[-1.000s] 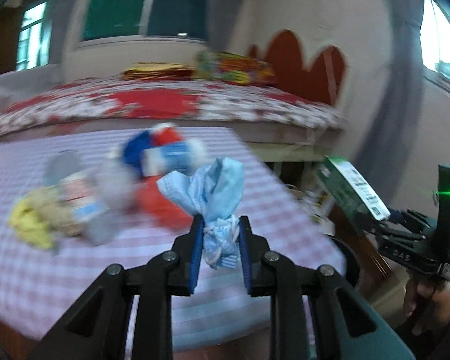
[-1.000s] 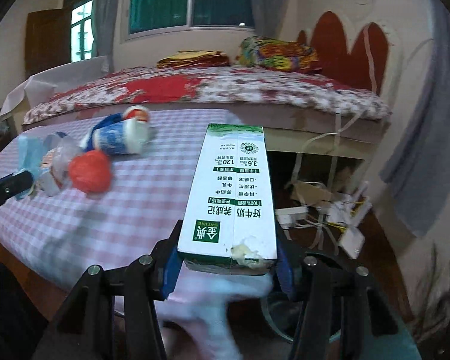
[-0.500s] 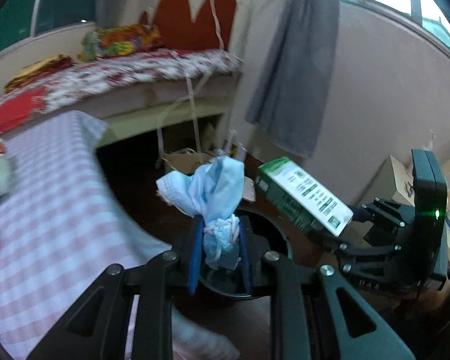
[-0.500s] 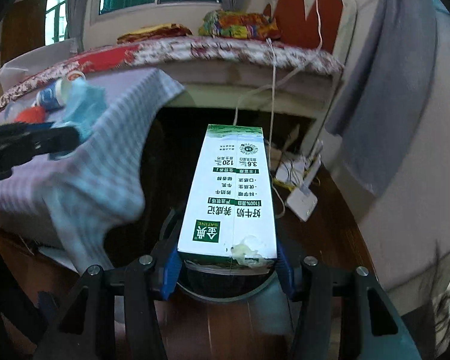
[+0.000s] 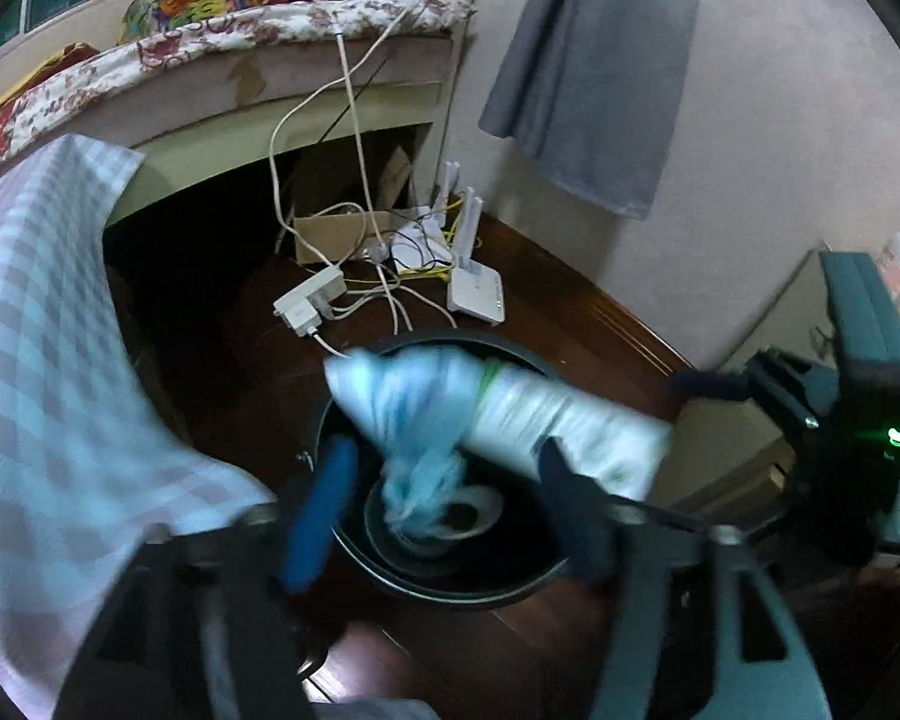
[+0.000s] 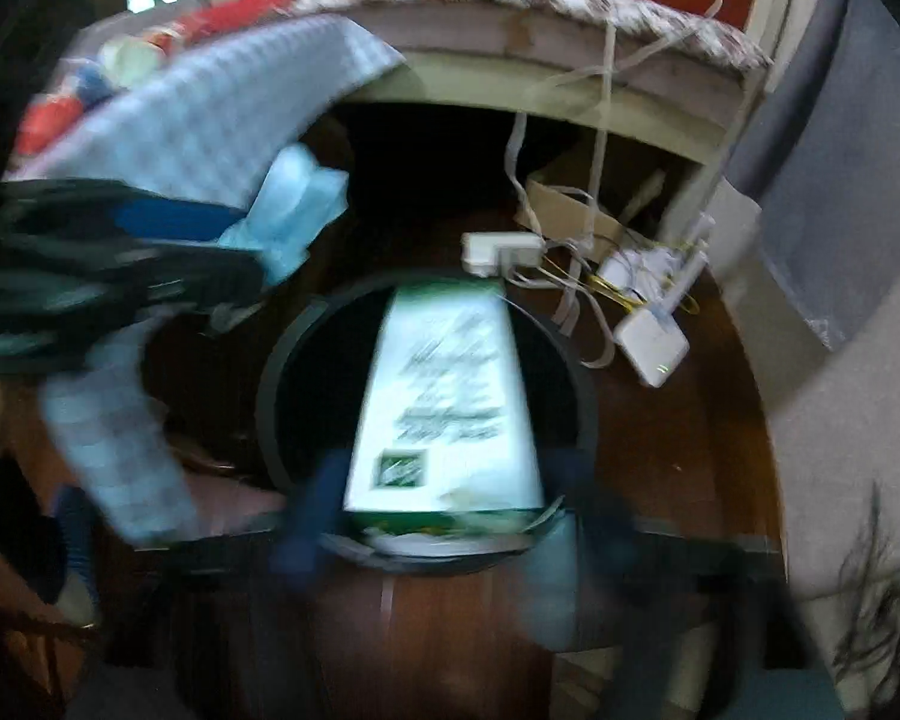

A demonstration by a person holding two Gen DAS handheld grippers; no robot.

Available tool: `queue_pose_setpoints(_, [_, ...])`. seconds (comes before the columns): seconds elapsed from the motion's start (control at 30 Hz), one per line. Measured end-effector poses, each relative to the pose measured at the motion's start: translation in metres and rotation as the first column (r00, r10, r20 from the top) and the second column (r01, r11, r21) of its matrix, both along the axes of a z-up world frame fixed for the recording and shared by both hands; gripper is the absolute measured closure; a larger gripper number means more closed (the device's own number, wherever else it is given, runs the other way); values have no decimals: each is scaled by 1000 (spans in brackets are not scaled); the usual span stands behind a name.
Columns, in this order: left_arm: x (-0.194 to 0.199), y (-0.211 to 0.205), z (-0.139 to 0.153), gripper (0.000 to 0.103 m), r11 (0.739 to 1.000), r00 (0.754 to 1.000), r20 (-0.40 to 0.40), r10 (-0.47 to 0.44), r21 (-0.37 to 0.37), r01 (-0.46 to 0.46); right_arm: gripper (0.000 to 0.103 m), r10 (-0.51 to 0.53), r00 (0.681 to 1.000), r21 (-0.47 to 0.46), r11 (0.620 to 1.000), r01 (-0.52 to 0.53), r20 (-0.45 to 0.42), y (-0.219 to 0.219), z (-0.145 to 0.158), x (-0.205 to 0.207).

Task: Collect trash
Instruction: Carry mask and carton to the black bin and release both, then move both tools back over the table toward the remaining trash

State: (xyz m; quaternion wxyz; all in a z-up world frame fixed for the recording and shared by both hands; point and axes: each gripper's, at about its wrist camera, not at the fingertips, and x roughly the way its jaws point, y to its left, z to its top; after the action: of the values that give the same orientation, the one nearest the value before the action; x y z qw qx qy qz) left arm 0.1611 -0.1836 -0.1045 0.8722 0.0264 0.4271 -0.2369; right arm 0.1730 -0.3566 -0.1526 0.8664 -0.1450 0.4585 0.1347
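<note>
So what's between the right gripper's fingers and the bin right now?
In the right wrist view, only the milk carton: it sits between the opening fingers of the right gripper, over the dark round bin, blurred and apparently dropping in.

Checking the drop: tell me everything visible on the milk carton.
The milk carton is a tall white box, apparently cardboard, with green ends, a green logo and blurred dark print. It is tilted over the round black bin, between the opening jaws of the right gripper; blur hides any pad contact. In the left wrist view it overlaps the blue mask.
</note>
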Motion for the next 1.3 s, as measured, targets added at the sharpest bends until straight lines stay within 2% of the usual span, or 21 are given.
queue_pose_setpoints(0.13, [0, -6, 4, 24, 999, 1000, 18, 9, 35, -9, 9, -91, 996, 54, 994, 92, -19, -29, 3, 18])
queue_pose_setpoints(0.27, [5, -7, 4, 19, 998, 999, 33, 39, 48, -40, 9, -178, 983, 104, 980, 172, 48, -47, 35, 28])
queue_pose_setpoints(0.33, [5, -7, 9, 11, 996, 997, 48, 65, 64, -68, 9, -204, 975, 114, 974, 194, 85, -48, 51, 32])
queue_pose_setpoints(0.4, [6, -6, 17, 8, 994, 994, 68, 83, 66, -88, 9, -225, 969, 116, 970, 213, 105, -46, 61, 38])
queue_pose_setpoints(0.57, [5, -2, 39, 8, 990, 988, 118, 103, 84, -113, 9, -199, 970, 128, 975, 182, 138, -40, 73, 38])
queue_pose_setpoints(0.7, [1, 10, 52, 7, 984, 978, 152, 142, 84, -156, 9, -179, 977, 130, 978, 164, 115, -36, 69, 41])
queue_pose_setpoints(0.77, [-3, 18, 59, 7, 980, 973, 163, 163, 84, -178, 9, -171, 977, 148, 977, 152, 129, -30, 77, 36])
queue_pose_setpoints(0.97, [-15, 47, 76, 5, 969, 957, 198, 214, 81, -233, 9, -117, 976, 184, 979, 83, 184, -1, 102, 14])
queue_pose_setpoints(1.3, [-33, 118, 88, 5, 927, 909, 212, 358, 33, -373, 9, 4, 971, 177, 983, -48, 238, 72, 127, 2])
